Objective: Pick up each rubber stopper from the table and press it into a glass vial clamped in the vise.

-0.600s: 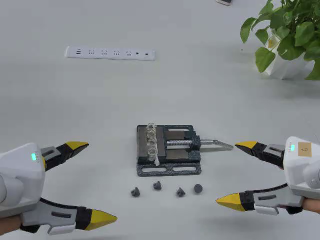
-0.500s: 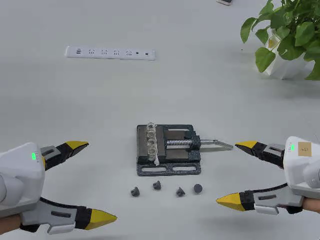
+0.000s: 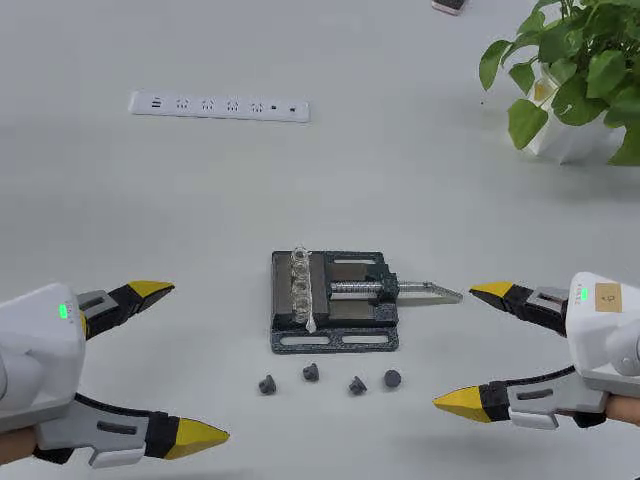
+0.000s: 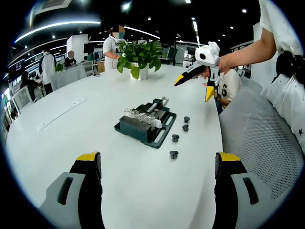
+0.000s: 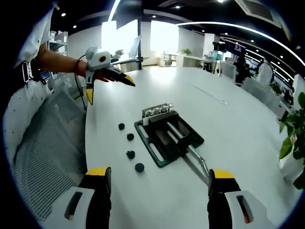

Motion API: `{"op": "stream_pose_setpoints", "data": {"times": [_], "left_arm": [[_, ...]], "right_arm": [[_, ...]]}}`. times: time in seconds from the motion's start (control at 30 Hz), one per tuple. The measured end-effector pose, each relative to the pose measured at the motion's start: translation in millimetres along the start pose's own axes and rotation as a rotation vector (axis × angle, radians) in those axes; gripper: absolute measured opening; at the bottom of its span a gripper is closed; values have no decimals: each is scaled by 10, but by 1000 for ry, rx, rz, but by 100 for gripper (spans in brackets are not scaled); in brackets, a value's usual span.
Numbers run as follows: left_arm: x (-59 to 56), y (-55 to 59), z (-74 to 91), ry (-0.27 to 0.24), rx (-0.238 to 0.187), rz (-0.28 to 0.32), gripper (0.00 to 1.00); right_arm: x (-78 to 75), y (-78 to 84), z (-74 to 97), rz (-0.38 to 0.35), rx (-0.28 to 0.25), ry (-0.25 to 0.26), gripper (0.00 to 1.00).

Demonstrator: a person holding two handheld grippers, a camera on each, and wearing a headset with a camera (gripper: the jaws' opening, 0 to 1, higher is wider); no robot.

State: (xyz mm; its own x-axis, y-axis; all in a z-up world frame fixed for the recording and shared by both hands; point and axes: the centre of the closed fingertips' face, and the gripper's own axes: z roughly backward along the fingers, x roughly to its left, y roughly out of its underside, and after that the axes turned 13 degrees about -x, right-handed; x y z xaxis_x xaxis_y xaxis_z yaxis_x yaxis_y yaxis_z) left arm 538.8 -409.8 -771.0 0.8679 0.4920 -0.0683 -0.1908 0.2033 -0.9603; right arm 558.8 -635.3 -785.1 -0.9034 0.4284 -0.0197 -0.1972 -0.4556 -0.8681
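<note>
A dark vise (image 3: 335,314) (image 4: 145,123) (image 5: 169,135) sits mid-table and clamps a row of clear glass vials (image 3: 300,284) (image 4: 141,116) (image 5: 159,110). Several dark rubber stoppers (image 3: 328,380) (image 4: 179,136) (image 5: 130,146) lie in a row on the table just in front of the vise. My left gripper (image 3: 177,362) (image 4: 159,164) hovers open at the lower left, well apart from the stoppers. At the lower right my right gripper (image 3: 470,345) (image 5: 159,180) also stands open, with nothing between its jaws.
A white power strip (image 3: 220,105) lies at the far left of the white table (image 3: 400,180). A potted green plant (image 3: 575,75) stands at the far right. The vise's screw handle (image 3: 430,291) sticks out to the right. People stand beyond the table in the left gripper view.
The head view has shifted slightly; the vise and stoppers appear a little lower left. Both grippers stay open in about the same places.
</note>
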Motion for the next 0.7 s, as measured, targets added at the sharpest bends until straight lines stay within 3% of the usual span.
{"op": "stream_pose_setpoints", "data": {"times": [0.7], "left_arm": [[10,28,35,0,-10,0,99]], "right_arm": [[25,-82,-33,28,36,-39,78]]}}
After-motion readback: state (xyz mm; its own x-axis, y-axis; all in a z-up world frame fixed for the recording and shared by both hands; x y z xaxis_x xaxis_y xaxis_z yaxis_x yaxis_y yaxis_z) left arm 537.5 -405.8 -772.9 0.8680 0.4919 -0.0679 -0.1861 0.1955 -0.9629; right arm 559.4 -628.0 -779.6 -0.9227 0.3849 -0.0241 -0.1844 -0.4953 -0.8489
